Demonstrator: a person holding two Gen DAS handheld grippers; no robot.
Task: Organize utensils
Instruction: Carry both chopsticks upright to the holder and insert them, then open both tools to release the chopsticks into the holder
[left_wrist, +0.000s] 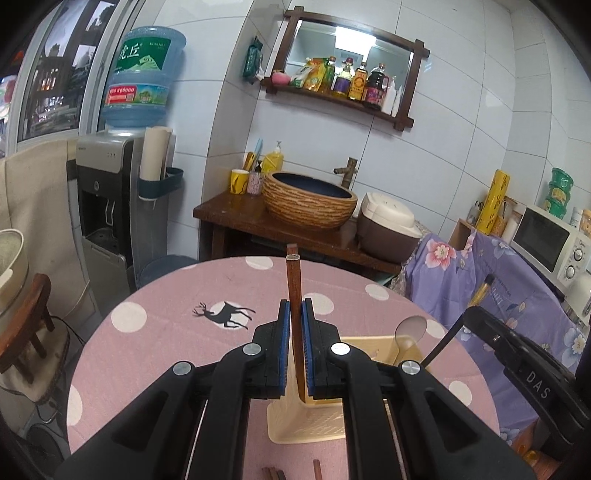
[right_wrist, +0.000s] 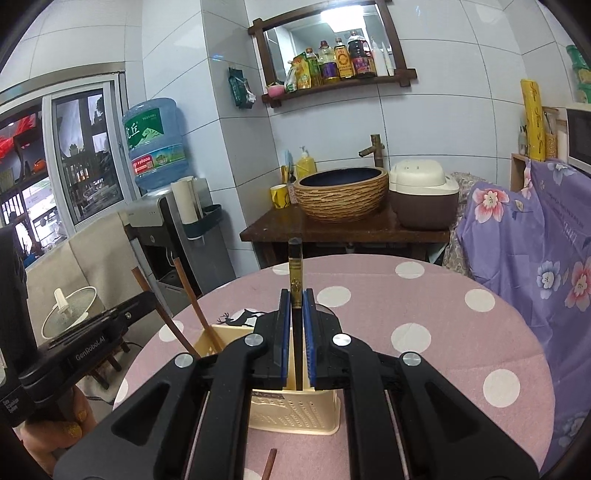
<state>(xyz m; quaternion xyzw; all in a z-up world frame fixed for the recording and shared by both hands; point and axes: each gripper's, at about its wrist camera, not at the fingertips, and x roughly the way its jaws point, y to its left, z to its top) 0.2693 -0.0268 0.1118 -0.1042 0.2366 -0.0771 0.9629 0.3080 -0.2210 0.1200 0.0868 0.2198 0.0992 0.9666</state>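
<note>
lettering "genrobot.ai" on left gripper (right_wrist: 92, 339) (clenched on brown chopstick (left_wrist: 293, 288)); right gripper (right_wrist: 295, 332) clamps black chopstick (right_wrist: 295, 273).

Brown wooden chopstick (left_wrist: 293, 280) stands nearly upright over the cream perforated holder (left_wrist: 314, 424), thick end up. A black chopstick with a gold band (right_wrist: 295, 273) is upright over the same holder too. A clear spoon (left_wrist: 409, 328) leans inside it already. A few loose brown sticks (left_wrist: 273, 473) lie on the pink dotted tablecloth (left_wrist: 166, 332) near the edge.
</note>
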